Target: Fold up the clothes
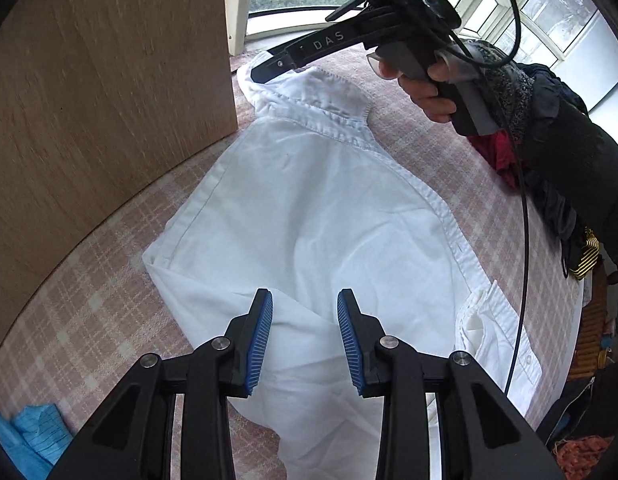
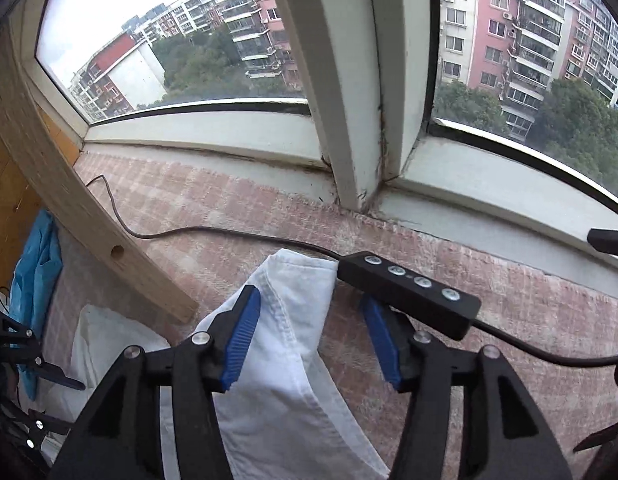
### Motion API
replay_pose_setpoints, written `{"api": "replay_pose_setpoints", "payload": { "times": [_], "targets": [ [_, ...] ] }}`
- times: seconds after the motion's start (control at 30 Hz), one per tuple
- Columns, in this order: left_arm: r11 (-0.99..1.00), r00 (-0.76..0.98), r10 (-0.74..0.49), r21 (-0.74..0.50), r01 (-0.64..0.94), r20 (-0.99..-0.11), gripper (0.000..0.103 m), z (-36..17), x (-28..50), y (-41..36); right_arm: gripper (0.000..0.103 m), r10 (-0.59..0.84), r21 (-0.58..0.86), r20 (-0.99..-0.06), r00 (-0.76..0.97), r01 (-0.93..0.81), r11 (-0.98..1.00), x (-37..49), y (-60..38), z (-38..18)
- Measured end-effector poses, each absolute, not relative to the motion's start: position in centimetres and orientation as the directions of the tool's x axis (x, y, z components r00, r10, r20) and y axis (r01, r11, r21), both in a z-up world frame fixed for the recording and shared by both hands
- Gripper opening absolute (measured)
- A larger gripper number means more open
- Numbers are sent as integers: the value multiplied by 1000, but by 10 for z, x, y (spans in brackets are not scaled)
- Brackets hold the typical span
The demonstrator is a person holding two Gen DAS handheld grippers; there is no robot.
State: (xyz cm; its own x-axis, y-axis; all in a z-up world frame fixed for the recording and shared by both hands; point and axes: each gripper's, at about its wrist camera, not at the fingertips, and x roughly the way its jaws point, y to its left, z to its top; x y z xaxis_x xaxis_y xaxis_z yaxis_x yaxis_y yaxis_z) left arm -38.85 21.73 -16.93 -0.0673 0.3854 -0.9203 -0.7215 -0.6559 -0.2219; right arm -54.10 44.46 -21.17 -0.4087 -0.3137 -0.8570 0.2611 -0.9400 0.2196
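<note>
Two grippers hovered over one white shirt [image 1: 309, 208] that lay spread, back up, on the pink checked cloth [image 1: 89, 300], collar [image 1: 309, 100] toward the window [image 2: 169, 40]. The left gripper [image 1: 305, 338] hung above the lower part of the shirt, jaws parted, nothing between the blue pads [image 1: 261, 340]. The right gripper [image 2: 309, 336] was up by the collar, jaws spread wide, the collar tip between them but not pinched. A black button controller [image 2: 409, 294] on a cable rested against the right gripper's far finger. A wooden panel [image 1: 109, 80] stood beside the shirt, and a blue garment [image 1: 29, 436] lay at the cloth's edge.
</note>
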Motion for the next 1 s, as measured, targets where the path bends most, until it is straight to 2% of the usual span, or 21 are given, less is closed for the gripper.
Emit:
{"api": "replay_pose_setpoints", "payload": {
  "times": [0.1, 0.13, 0.17, 0.2, 0.27, 0.3, 0.33, 0.5, 0.7, 1.0],
  "targets": [
    [-657, -61, 386, -228, -719, -920, 32, -174, -390, 220, 54, -320, 221, -851, -417, 270, -937, -536, 443, -207],
    [-656, -59, 386, -229, -719, -920, 33, -176, -390, 222, 51, -323, 221, -848, -420, 273, -936, -534, 442, -205],
    [-655, -59, 383, -227, -721, -922, 33, -177, -389, 223, 40, -325, 221, -846, -422, 276, -935, -533, 441, -203],
    [-654, -58, 380, -224, -722, -923, 34, -179, -389, 224, 37, -327, 222, -844, -425, 279, -934, -531, 441, -201],
    [-653, -59, 375, -219, -725, -925, 34, -182, -389, 226, 18, -332, 222, -840, -430, 285, -932, -528, 439, -198],
    [-654, -57, 375, -221, -723, -925, 34, -183, -389, 226, 15, -334, 223, -837, -433, 288, -931, -526, 439, -196],
    [-656, -56, 375, -222, -722, -925, 34, -184, -390, 226, 6, -336, 223, -835, -435, 291, -930, -525, 438, -195],
    [-660, -62, 377, -221, -718, -924, 35, -194, -392, 231, 6, -350, 227, -817, -459, 301, -926, -515, 436, -181],
    [-687, -84, 371, -212, -695, -925, 35, -186, -393, 230, 6, -379, 233, -697, -608, 308, -922, -462, 439, -93],
    [-755, -261, 400, -155, -637, -878, 37, -97, -354, 163, 5, -365, 93, -575, -732, 385, -918, -332, 393, 12]
  ]
}}
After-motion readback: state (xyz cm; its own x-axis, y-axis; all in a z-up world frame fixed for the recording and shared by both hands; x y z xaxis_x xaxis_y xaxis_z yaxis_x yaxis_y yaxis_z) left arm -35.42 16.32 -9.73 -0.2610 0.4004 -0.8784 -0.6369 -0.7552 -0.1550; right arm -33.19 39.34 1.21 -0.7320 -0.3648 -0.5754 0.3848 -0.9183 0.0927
